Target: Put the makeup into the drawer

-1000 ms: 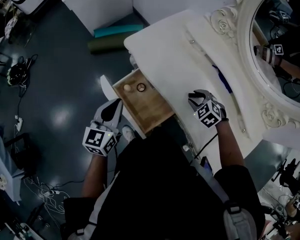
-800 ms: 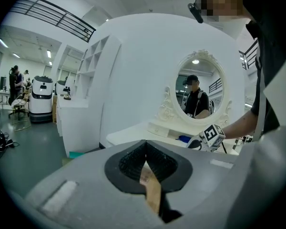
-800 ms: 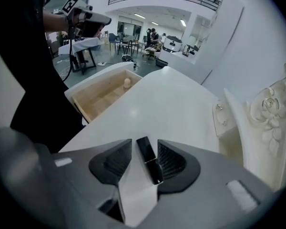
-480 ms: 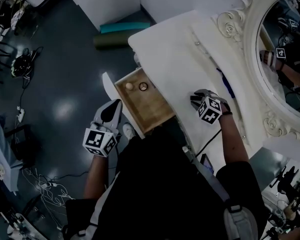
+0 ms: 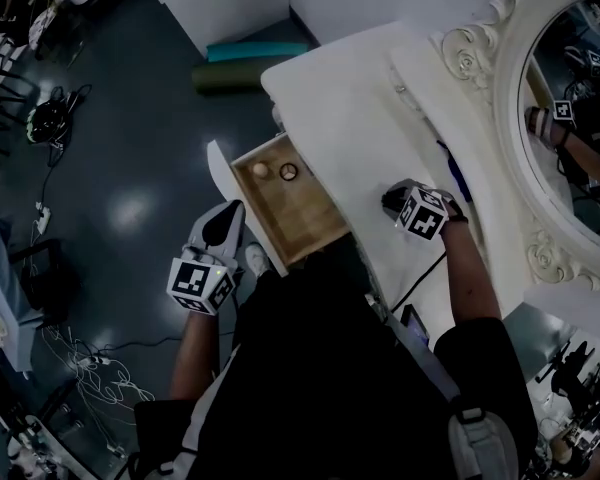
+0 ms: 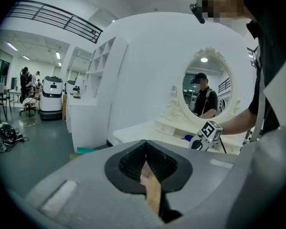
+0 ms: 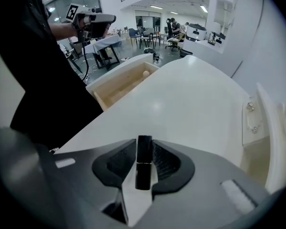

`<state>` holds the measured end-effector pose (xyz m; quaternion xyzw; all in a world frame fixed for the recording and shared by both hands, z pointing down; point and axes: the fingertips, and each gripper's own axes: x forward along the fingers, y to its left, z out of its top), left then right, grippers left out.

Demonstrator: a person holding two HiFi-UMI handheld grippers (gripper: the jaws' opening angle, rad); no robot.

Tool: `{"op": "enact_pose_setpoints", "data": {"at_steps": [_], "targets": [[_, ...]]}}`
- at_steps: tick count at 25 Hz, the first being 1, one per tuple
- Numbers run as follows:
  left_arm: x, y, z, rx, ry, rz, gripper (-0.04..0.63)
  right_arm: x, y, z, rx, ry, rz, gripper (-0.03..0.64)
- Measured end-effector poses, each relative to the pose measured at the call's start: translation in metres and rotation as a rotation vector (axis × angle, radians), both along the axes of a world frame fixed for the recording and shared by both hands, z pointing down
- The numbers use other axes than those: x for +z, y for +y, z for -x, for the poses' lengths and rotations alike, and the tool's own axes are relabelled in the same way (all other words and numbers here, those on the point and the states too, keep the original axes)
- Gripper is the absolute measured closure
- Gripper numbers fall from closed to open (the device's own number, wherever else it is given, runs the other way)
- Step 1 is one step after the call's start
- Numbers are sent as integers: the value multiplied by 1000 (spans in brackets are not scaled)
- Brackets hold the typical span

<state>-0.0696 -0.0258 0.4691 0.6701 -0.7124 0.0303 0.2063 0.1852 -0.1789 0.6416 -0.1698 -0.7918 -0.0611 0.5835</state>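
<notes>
Where the person stands at the white dressing table (image 5: pixel 350 118), items run left to right.

- Left gripper (image 5: pixel 222 223): jaws pressed together with nothing between them, held off the table's left edge, just beside the drawer.
- Drawer (image 5: pixel 305 230): wooden and pulled open, with a pale ball (image 5: pixel 260 171) and a dark ring (image 5: pixel 289 172) at its far end.
- Right gripper (image 5: pixel 393 200): over the tabletop, right of the drawer. Its jaws are closing, with the pads against a black makeup tube (image 7: pixel 143 162).
- Oval mirror (image 5: pixel 580 98): far right, in an ornate frame.
</notes>
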Motion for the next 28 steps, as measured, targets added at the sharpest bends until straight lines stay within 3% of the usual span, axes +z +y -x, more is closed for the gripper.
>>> {"op": "enact_pose_setpoints", "data": {"at_steps": [9, 15, 21, 28], "targets": [[-1, 8, 4, -7, -3, 2, 591, 1, 4, 1, -29, -6, -41, 525], [-4, 14, 8, -5, -7, -7, 591, -37, 22, 44, 14, -150, 13, 525], [-7, 24, 16, -24, -4, -24, 591, -61, 51, 91, -82, -219, 5, 525], [-6, 54, 36, -93, -6, -26, 591, -60, 85, 128, -214, -228, 5, 524]]}}
